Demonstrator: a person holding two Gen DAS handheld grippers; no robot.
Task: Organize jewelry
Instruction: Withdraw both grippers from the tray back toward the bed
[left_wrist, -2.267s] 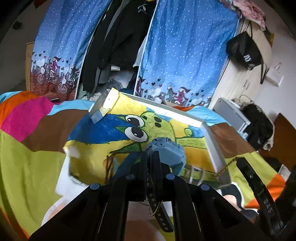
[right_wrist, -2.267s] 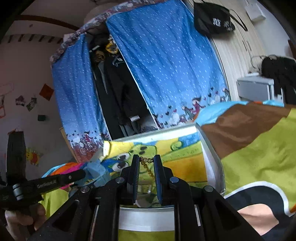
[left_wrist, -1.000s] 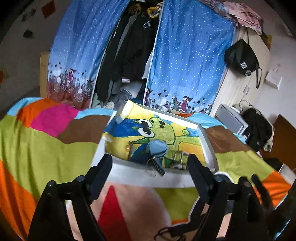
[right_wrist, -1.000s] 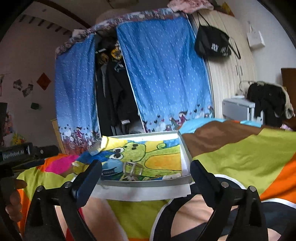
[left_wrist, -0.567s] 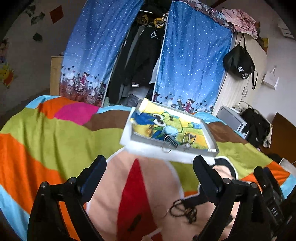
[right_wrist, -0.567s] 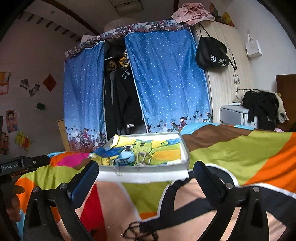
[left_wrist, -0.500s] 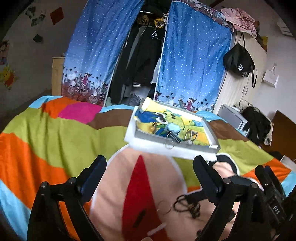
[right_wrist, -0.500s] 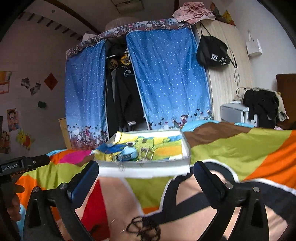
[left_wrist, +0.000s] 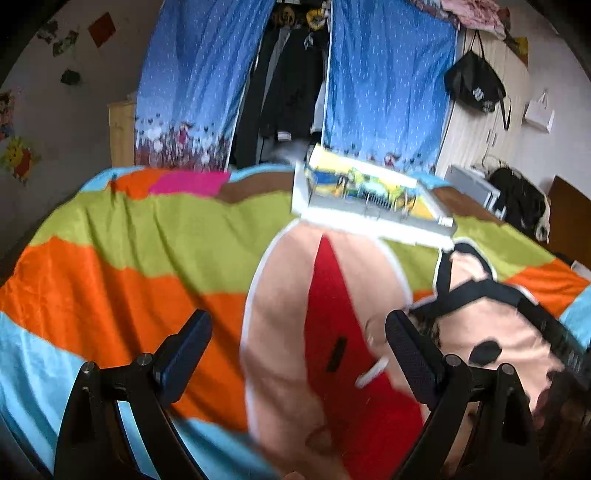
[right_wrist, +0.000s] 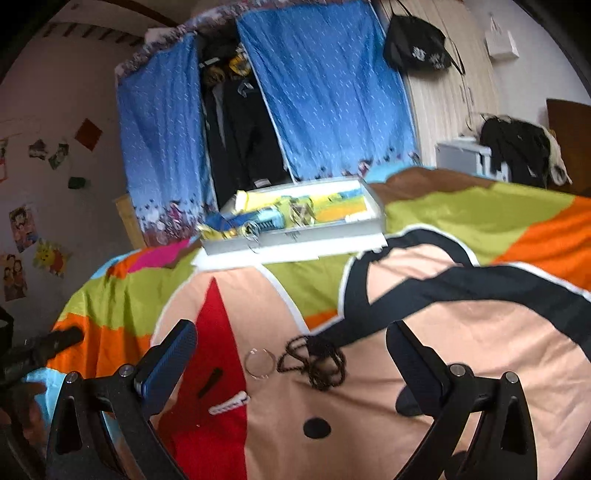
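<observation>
Both tongs hang over the patterned blanket (right_wrist: 461, 229) with their jaws spread wide and nothing between them. On the left, the left gripper (left_wrist: 297, 349) hovers above the orange stripe and the red triangle printed on the blanket; this view is blurred by motion, so the small things under it are hard to read, though a white clip-like piece (left_wrist: 371, 373) lies on the red patch near the right finger. Toward the blanket's far edge sits a shallow grey tray (left_wrist: 373, 218) lined with a yellow-and-blue cartoon print, jewelry pieces lying inside it, too small to name in this view.

The right gripper (right_wrist: 291, 349) is likewise parted and empty, held over the peach part of the blanket. Between its fingers, from left to right, lie a black hair clip (right_wrist: 210, 382) on the red triangle, a white clip (right_wrist: 229, 402) just below it, a clear ring-shaped bangle (right_wrist: 259, 363), and a tangled dark beaded necklace (right_wrist: 314, 360) just beside the bangle. Farther back the tray (right_wrist: 295, 234) holds a blue watch (right_wrist: 271, 218) and several metal pieces, one hoop hanging over its front rim. At the far left edge of this view, a hand (right_wrist: 22, 402) grips the other tool's black handle.
</observation>
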